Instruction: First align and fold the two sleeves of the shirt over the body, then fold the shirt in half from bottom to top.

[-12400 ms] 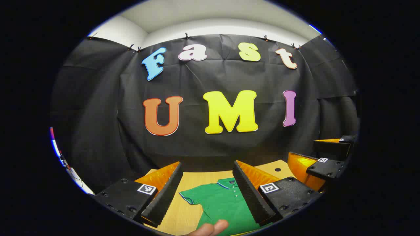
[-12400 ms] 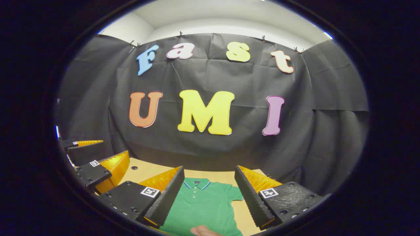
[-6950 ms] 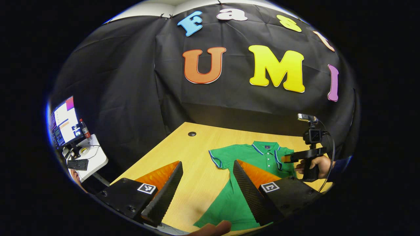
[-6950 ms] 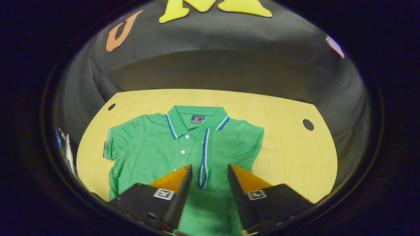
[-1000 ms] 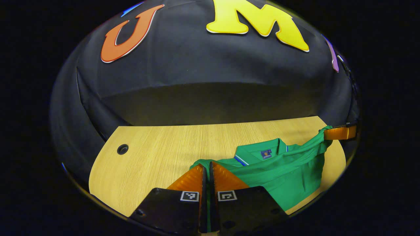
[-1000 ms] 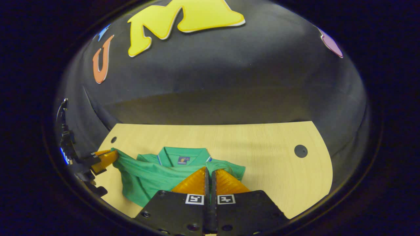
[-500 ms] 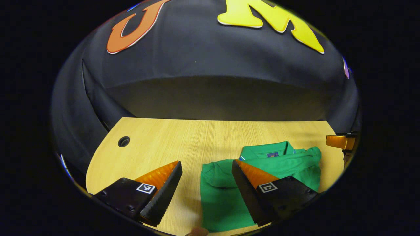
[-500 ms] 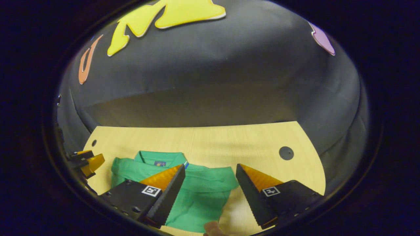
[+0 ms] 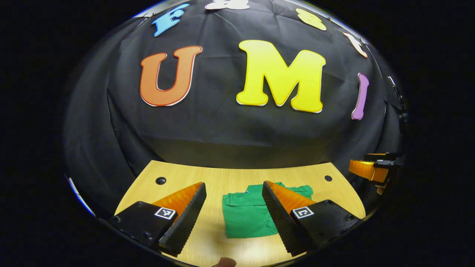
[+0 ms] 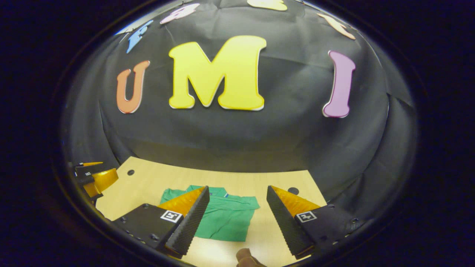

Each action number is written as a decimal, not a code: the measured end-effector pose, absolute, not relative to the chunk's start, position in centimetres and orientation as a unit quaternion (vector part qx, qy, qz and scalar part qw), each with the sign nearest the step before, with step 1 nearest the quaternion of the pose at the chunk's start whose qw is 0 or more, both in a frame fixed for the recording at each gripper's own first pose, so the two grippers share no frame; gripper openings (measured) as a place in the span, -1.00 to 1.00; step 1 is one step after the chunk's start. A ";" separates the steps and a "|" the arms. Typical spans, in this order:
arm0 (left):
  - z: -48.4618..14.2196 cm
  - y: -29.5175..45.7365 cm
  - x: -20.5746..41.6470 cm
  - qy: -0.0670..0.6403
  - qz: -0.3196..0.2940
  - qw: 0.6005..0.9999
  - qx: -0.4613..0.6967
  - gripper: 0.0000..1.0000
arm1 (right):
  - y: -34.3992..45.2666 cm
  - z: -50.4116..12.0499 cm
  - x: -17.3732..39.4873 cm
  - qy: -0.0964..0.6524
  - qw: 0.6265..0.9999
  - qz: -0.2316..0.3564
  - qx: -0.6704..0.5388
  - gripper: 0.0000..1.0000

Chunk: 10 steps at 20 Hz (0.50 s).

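Note:
The green polo shirt (image 9: 246, 217) lies folded into a small rectangle on the wooden table (image 9: 174, 180); in the right gripper view the shirt (image 10: 224, 218) sits between and beyond the fingers. My left gripper (image 9: 233, 209) is open and raised above the table, holding nothing. Well back from the shirt, my right gripper (image 10: 237, 213) is open and empty too. The right gripper (image 9: 373, 168) shows at the right edge of the left gripper view, and the left gripper (image 10: 92, 176) at the left edge of the right gripper view.
The table has round cable holes at its back corners (image 9: 160, 180) (image 9: 325, 178) (image 10: 130, 172). Black cloth walls close in behind and beside the table. A fingertip (image 10: 246, 256) shows at the bottom of the right gripper view.
Both grippers went from shut on the shirt's edge to open, dropping it folded up over the body. Since then both have lifted and pulled back, so the shirt looks smaller.

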<state>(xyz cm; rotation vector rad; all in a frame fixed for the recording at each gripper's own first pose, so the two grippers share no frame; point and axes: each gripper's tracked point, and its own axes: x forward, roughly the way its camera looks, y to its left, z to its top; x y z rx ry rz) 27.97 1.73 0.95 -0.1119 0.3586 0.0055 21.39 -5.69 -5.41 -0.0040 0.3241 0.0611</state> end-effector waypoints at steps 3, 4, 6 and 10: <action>4.5 2.6 21.0 0.147 0.007 0.988 -0.049 0.95 | -2.4 -0.3 12.7 0.078 0.996 0.038 -0.021 0.87; 5.2 2.4 19.7 0.142 0.006 0.989 -0.046 0.95 | -1.9 0.0 11.1 0.068 0.997 0.040 -0.018 0.91; 7.1 2.0 17.1 0.126 0.000 0.992 -0.028 0.94 | -0.6 1.0 7.4 0.051 0.998 0.041 -0.008 0.90; 10.5 0.2 10.4 0.089 -0.012 0.996 -0.001 0.94 | 1.6 -1.2 0.2 0.059 0.997 0.047 0.001 0.90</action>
